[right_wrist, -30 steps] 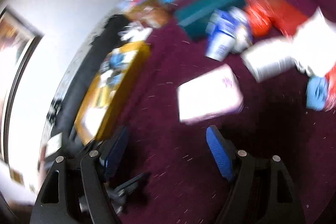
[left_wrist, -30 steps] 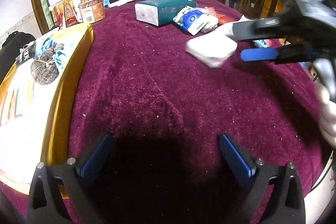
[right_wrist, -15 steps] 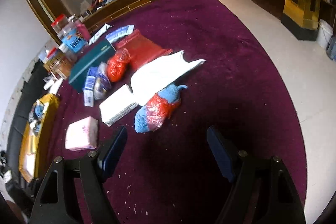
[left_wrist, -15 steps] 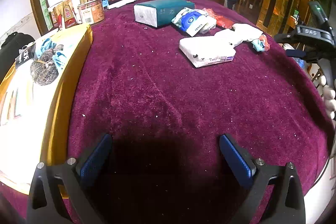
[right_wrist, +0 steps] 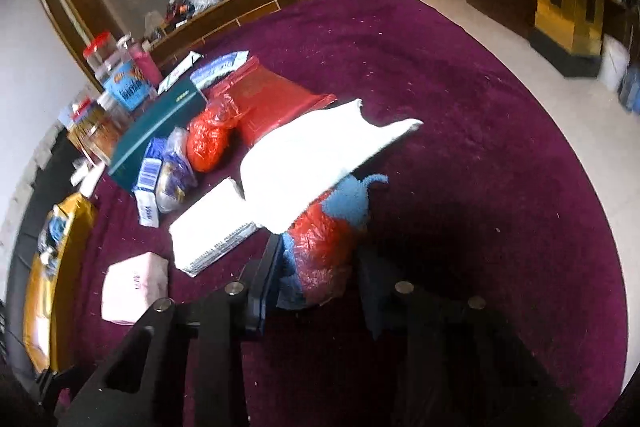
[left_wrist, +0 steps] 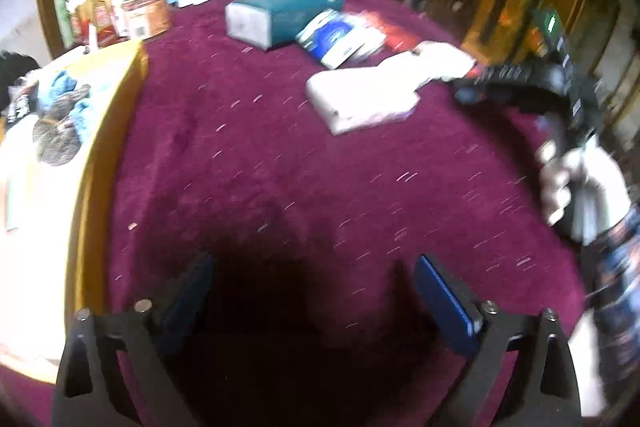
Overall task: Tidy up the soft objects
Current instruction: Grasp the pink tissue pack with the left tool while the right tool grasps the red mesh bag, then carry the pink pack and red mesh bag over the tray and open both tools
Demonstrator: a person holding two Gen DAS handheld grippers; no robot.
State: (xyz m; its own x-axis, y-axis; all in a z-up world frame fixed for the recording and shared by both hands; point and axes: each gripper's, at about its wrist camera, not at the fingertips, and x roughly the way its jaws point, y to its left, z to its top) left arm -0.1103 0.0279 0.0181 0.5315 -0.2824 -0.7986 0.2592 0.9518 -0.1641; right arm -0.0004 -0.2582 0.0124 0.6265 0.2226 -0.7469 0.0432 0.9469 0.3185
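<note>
In the right wrist view my right gripper [right_wrist: 320, 267] is closed around a blue fuzzy cloth in a red plastic bag [right_wrist: 320, 251] on the maroon table [right_wrist: 500, 187]. A white cloth [right_wrist: 316, 155] lies partly over it. A white tissue pack [right_wrist: 212, 231] and a pink tissue pack [right_wrist: 134, 281] lie to the left. My left gripper [left_wrist: 316, 295] is open and empty above bare tablecloth. In the left wrist view the pink tissue pack [left_wrist: 360, 99] lies ahead and the right gripper's body [left_wrist: 528, 83] reaches in at the right.
A teal tissue box [left_wrist: 284, 17], blue-white packets [left_wrist: 340, 39], red bags [right_wrist: 264, 99] and jars [left_wrist: 144, 7] stand toward the back. A yellow tray [left_wrist: 104, 131] at the left holds a blue cloth and a scrubber [left_wrist: 56, 143]. The table edge curves at the right.
My right gripper moved forward to the blue-and-red bundle and its fingers closed on it. My left gripper stayed open and shifted slightly; that view is now blurred.
</note>
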